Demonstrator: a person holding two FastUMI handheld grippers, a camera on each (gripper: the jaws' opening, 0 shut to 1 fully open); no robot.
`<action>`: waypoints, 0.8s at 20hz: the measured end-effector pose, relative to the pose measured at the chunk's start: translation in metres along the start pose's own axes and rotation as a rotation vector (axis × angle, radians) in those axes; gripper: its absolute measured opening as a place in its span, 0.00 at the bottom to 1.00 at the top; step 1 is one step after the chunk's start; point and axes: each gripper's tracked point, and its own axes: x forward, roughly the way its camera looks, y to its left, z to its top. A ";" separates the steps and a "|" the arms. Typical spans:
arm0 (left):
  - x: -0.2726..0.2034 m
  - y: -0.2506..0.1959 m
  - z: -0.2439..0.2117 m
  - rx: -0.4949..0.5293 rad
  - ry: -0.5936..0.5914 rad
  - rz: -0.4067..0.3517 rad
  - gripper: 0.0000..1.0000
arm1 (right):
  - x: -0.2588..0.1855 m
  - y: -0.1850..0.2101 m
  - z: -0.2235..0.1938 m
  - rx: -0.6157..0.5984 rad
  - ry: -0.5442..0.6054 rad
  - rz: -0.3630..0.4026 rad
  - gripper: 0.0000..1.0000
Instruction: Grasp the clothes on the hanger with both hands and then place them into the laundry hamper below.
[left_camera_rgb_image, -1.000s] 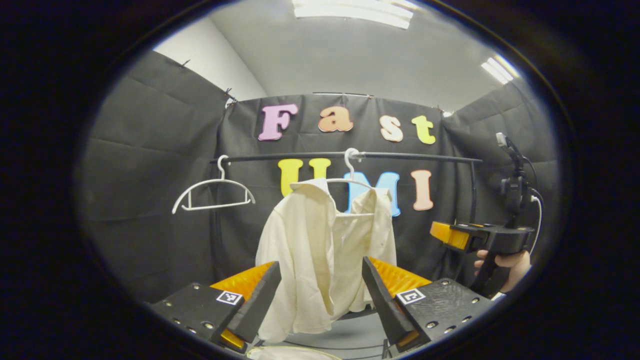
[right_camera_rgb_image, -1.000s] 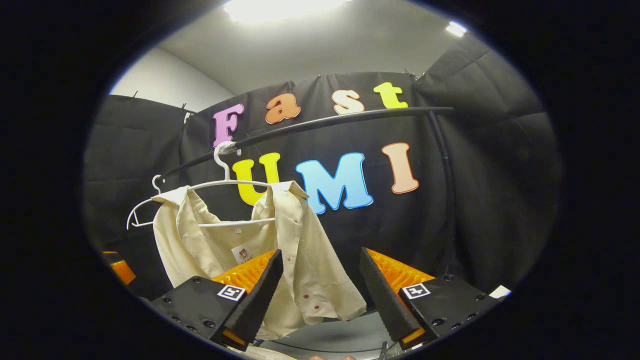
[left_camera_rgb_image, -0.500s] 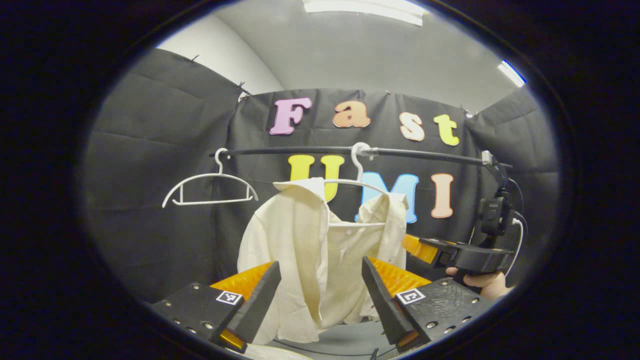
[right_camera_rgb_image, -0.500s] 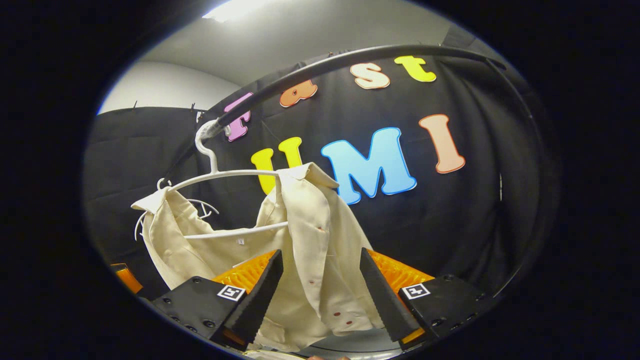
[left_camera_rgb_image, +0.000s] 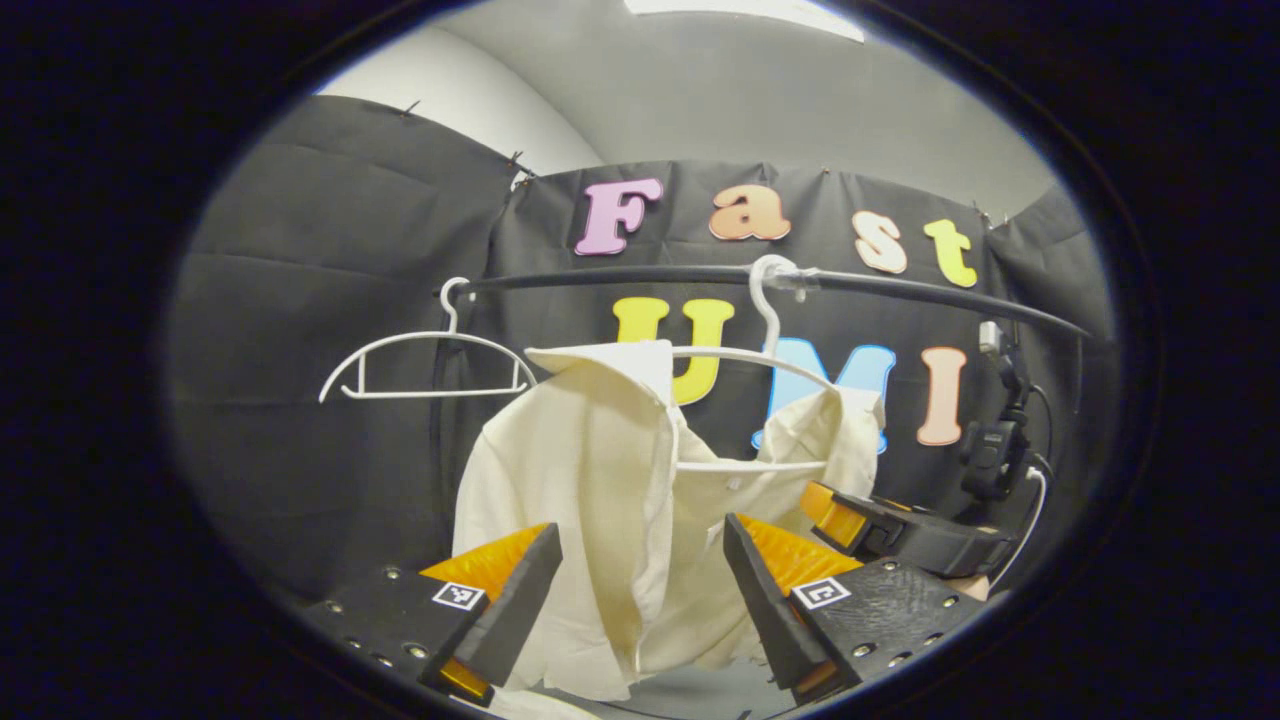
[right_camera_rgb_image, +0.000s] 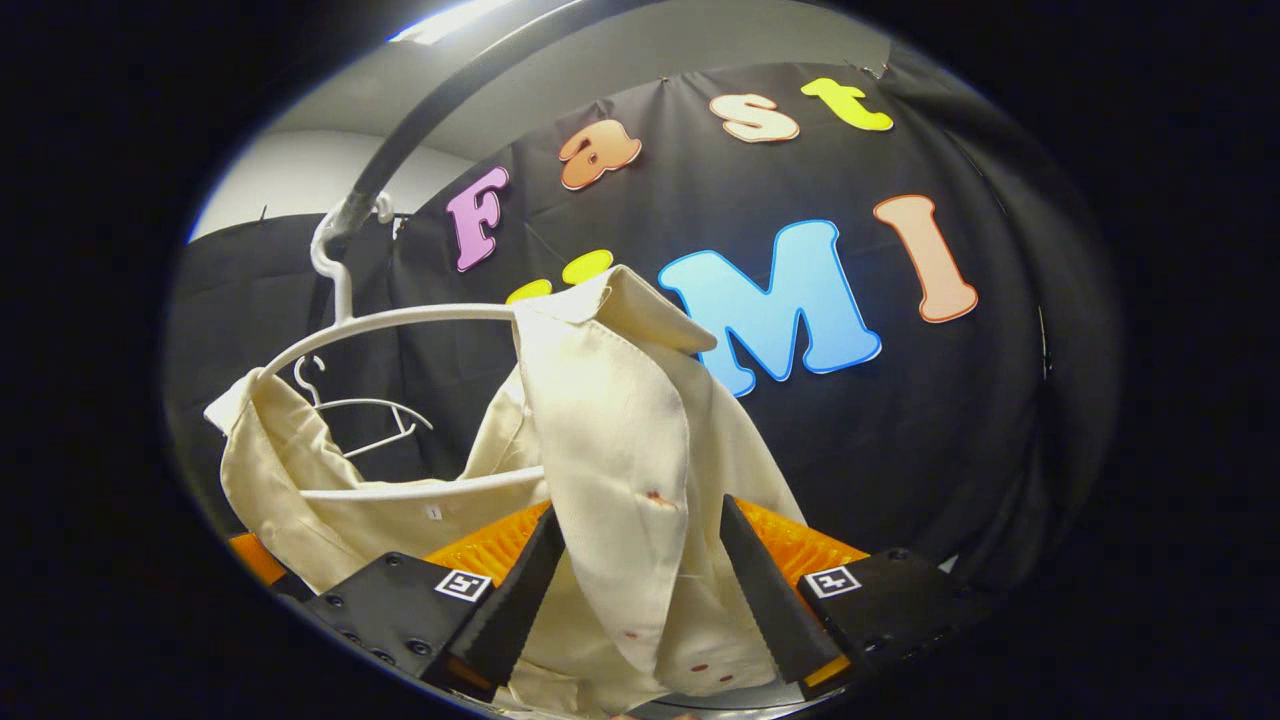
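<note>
The left gripper (left_camera_rgb_image: 640, 600) was wide open, and so was the right gripper (right_camera_rgb_image: 640, 590). The cream shirt (left_camera_rgb_image: 600, 480) hung between their fingers, on a white hanger (left_camera_rgb_image: 770, 350) under the black rail (left_camera_rgb_image: 620, 280).

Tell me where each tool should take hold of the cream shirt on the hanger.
Probably one front panel each on the cream shirt, just below the shoulders. Both open tools, left tool and right tool, already face the hanging fabric from the front; it drapes vertically off the hanger.
</note>
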 end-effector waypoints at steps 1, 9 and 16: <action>0.011 0.005 -0.001 -0.005 -0.008 0.042 0.95 | 0.005 0.000 0.001 -0.005 -0.007 -0.003 0.98; 0.065 0.004 -0.017 0.036 -0.009 0.160 0.94 | 0.017 -0.014 0.010 -0.078 -0.090 -0.065 0.87; 0.077 0.022 -0.013 0.103 -0.048 0.227 0.59 | 0.017 -0.015 0.006 -0.021 -0.077 -0.062 0.16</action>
